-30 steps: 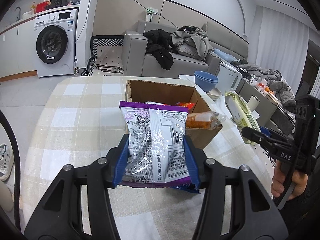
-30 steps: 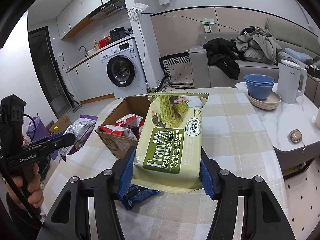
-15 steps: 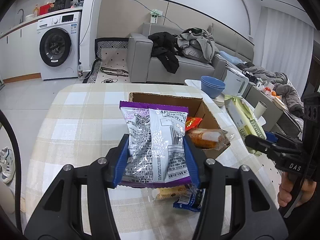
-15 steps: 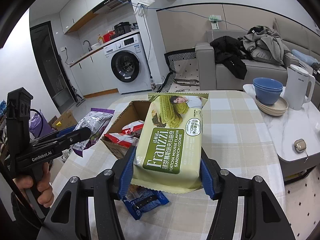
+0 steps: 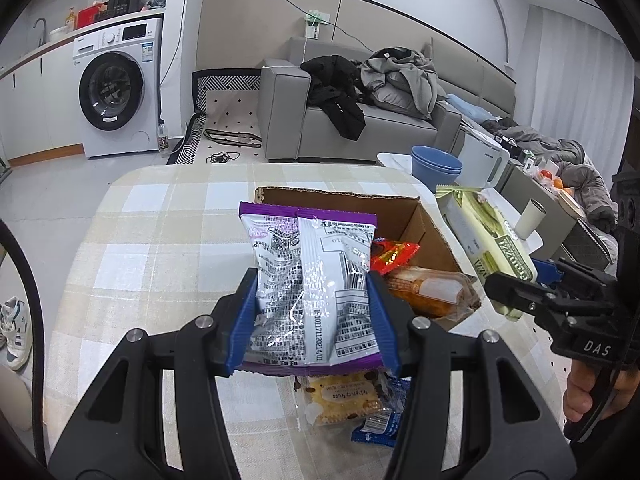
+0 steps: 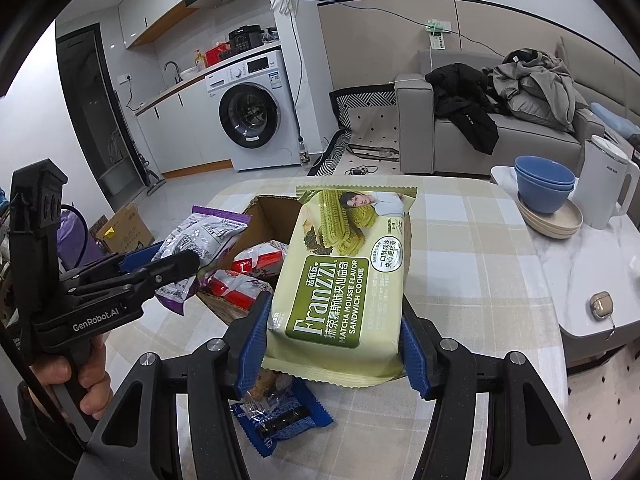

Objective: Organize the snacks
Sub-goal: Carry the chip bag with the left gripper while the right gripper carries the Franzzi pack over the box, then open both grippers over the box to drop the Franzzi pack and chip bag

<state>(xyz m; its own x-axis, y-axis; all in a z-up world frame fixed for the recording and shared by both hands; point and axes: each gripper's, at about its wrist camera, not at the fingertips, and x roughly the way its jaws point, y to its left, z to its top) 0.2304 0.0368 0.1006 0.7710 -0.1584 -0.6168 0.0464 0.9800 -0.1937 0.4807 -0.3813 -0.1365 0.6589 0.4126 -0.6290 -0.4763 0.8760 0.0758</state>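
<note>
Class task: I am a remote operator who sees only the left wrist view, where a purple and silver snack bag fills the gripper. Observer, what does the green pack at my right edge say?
Observer: The green pack reads Franzzi matcha mousse flavor sandwich cookie.
Operator: Is it gripped?
Observer: Yes, the right gripper is shut on it, both blue pads pressing its sides.
Operator: What lies under that pack?
Observer: A blue wrapped snack on the checked tablecloth.
</note>
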